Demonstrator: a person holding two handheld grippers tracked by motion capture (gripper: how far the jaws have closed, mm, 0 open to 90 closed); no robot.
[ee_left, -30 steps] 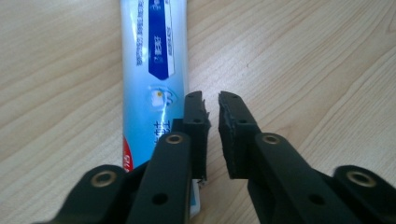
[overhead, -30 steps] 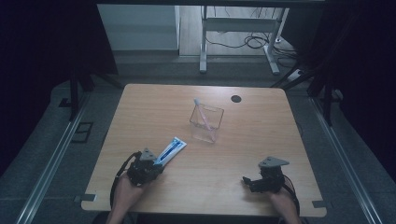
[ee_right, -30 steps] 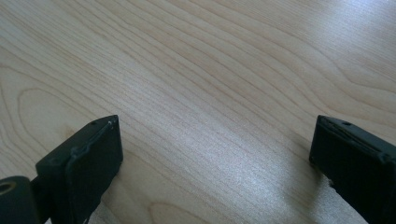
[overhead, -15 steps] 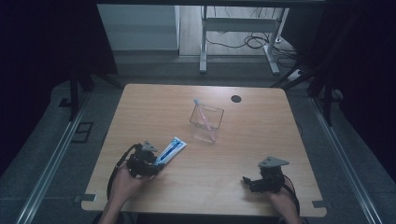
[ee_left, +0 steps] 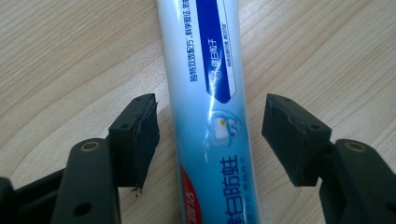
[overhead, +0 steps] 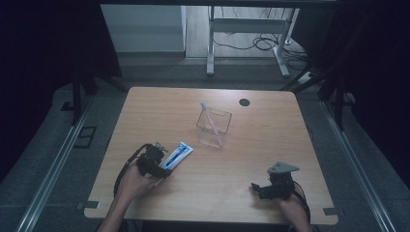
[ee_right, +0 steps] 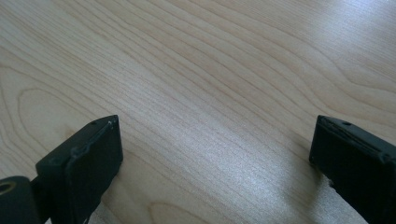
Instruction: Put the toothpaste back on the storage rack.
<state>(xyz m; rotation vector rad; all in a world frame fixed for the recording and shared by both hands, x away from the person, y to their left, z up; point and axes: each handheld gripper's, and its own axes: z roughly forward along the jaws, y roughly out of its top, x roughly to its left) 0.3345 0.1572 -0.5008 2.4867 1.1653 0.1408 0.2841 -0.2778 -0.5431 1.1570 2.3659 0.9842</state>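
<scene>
At the near right of the tabletop [overhead: 232, 193], the right tool [overhead: 257, 187] rests low over bare wood with its jaws spread wide and nothing between them; in the right gripper view the two black pads stand far apart over the wood grain. At the near left, the left tool [overhead: 162, 170] is held by a hand [overhead: 130, 182] and points toward the far right. Its jaws have just been opening, and the toothpaste tube [ee_left: 210, 93] lies flat on the tabletop between them, released, with a gap showing on each side between pad and tube in the left gripper view. In the high view the tube [overhead: 177, 154] runs from the tool toward the far right. Farther off, near the middle, stands a clear plastic container [overhead: 213, 129] with a toothbrush [overhead: 208, 116] leaning inside it. Beyond it, toward the far right, a small dark round cap [overhead: 244, 102] sits in the tabletop.
</scene>
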